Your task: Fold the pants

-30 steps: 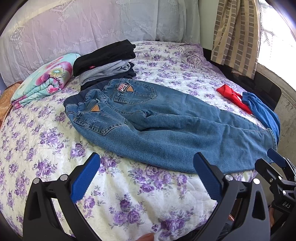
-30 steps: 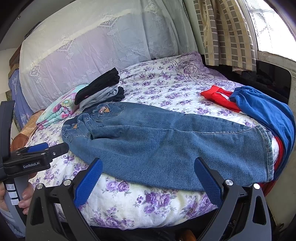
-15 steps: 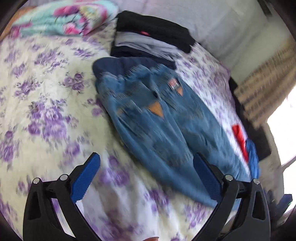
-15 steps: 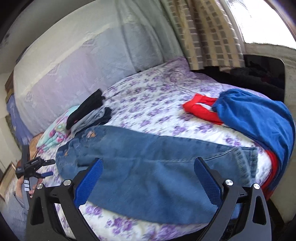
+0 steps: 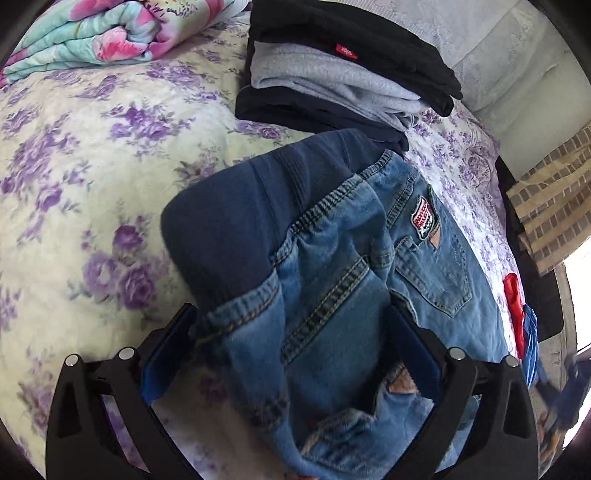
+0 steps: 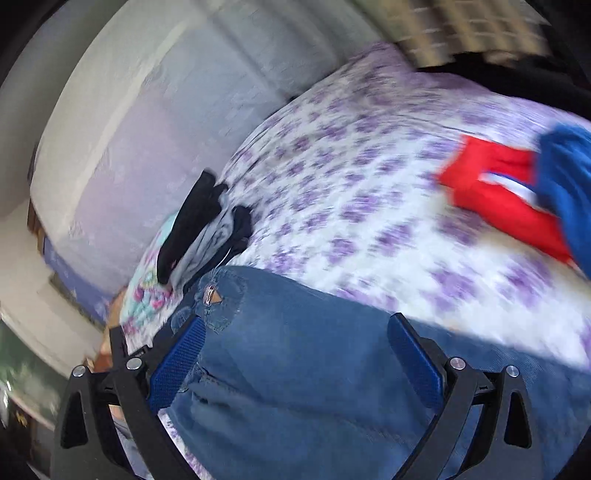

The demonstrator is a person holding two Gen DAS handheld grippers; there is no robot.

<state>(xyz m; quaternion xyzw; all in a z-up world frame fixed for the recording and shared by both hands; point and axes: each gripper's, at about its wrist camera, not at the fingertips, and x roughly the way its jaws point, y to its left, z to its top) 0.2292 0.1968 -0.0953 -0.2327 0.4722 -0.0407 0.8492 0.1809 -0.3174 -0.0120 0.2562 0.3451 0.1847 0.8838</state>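
Blue jeans (image 5: 332,280) with a dark elastic waistband lie on the floral bed, back pockets up. My left gripper (image 5: 291,350) is open, its jaws wide on either side of the bunched waist end near the waistband edge. My right gripper (image 6: 295,354) is open over the jeans' legs (image 6: 314,369), its blue pads on either side of the denim. The right wrist view is motion-blurred. The leg hems are out of view.
A stack of folded black and grey clothes (image 5: 340,70) lies just beyond the waistband. A rolled floral blanket (image 5: 110,33) is at the far left. Red (image 6: 498,199) and blue (image 6: 569,177) garments lie at the bed's right side. Curtains (image 5: 554,206) hang at the right.
Both grippers have dropped down onto the jeans: the left moved to the waist end, the right swung low over the legs. Both stay open.
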